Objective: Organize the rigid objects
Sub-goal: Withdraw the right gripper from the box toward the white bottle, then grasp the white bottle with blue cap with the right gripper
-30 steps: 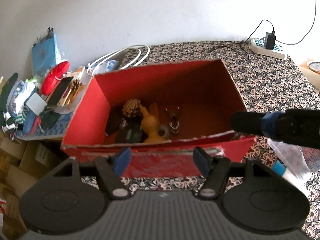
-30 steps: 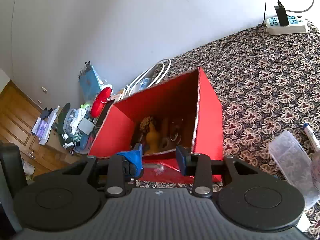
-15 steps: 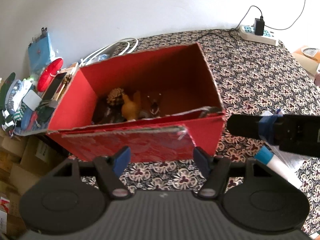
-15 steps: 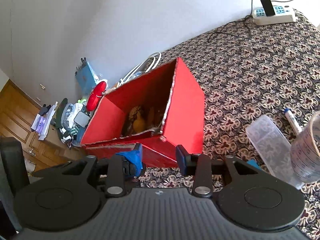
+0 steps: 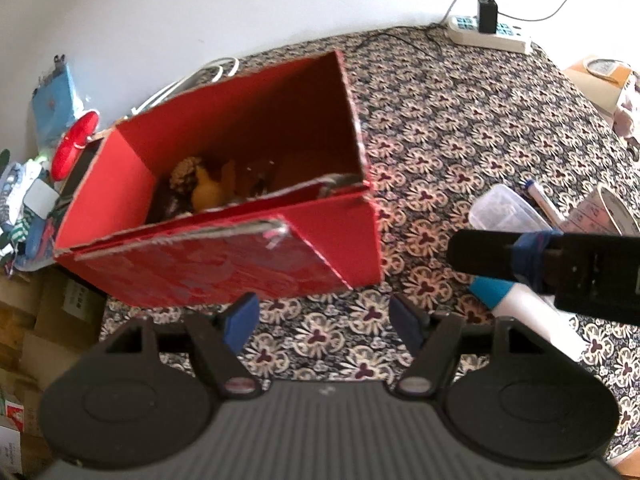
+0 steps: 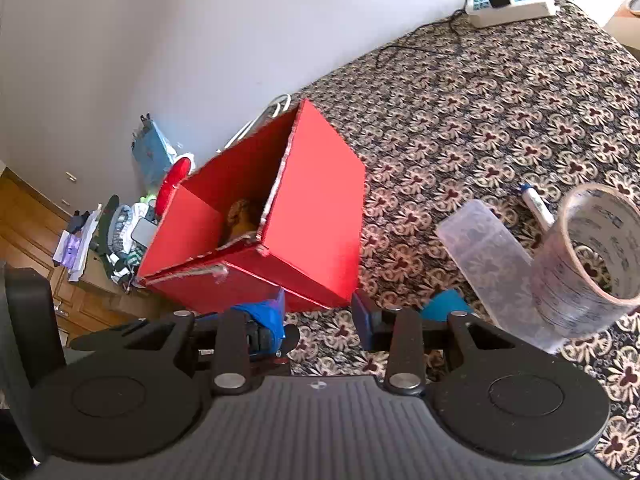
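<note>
Blue-padded, the left gripper [image 5: 324, 316] hangs released over the patterned tablecloth [image 5: 460, 128], holding nothing. Just ahead of it and slightly left sits the red cardboard box [image 5: 224, 264], with a yellow figurine [image 5: 208, 194] and a pinecone [image 5: 185, 168] inside. The right gripper [image 6: 320, 312] likewise gapes, unloaded. To its right stand a clear plastic container [image 6: 486, 252] and a tape roll [image 6: 588, 260]; beyond them lies a marker [image 6: 536, 206].

home | patterned bedspread [image 5: 460, 128] | wooden drawers [image 6: 32, 216] | power strip [image 5: 488, 34]
</note>
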Motion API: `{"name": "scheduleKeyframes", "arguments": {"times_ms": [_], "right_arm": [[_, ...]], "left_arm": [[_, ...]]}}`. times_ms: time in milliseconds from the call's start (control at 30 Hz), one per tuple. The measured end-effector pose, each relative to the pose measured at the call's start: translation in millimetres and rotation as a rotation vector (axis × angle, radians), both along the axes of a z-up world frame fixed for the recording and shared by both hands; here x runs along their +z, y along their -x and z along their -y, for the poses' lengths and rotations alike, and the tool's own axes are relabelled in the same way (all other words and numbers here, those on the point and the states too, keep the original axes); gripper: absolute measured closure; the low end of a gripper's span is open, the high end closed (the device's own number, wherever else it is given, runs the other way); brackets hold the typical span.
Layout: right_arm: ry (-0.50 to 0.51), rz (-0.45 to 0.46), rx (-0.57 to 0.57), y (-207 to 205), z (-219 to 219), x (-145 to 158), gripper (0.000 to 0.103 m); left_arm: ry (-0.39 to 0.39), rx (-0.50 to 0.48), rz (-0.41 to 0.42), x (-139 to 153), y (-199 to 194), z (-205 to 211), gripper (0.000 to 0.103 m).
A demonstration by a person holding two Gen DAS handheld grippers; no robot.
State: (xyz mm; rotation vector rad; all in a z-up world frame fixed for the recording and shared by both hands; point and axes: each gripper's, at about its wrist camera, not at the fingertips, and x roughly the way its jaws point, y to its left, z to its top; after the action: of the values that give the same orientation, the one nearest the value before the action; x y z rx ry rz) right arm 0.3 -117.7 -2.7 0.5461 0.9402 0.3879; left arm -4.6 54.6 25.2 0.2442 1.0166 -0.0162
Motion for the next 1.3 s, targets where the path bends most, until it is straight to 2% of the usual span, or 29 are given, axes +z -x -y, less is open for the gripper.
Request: {"name": "scheduleKeyframes", "arguments": {"times_ms": [600, 833, 1133, 1300], "right_arm": [[-0.005, -0.051, -0.081, 13, 50, -16, 0.082], [0.058, -0.095, -0.115, 25, 76, -34, 0.082], [0.038, -0.208, -0.146, 30, 94, -67, 0.082], [-0.019, -0.252, -0.085, 25, 84, -78, 0.082]], "left_arm": [[0.008, -0.102, -0.064, -20, -4, 49, 0.03], [0.014, -0.148, -0.104, -34, -5, 59, 0.03], [0.156, -0.167, -0.236, -62, -3, 49, 0.03], [0.199, -0.188, -0.239, -64, -2, 48, 0.03]]}}
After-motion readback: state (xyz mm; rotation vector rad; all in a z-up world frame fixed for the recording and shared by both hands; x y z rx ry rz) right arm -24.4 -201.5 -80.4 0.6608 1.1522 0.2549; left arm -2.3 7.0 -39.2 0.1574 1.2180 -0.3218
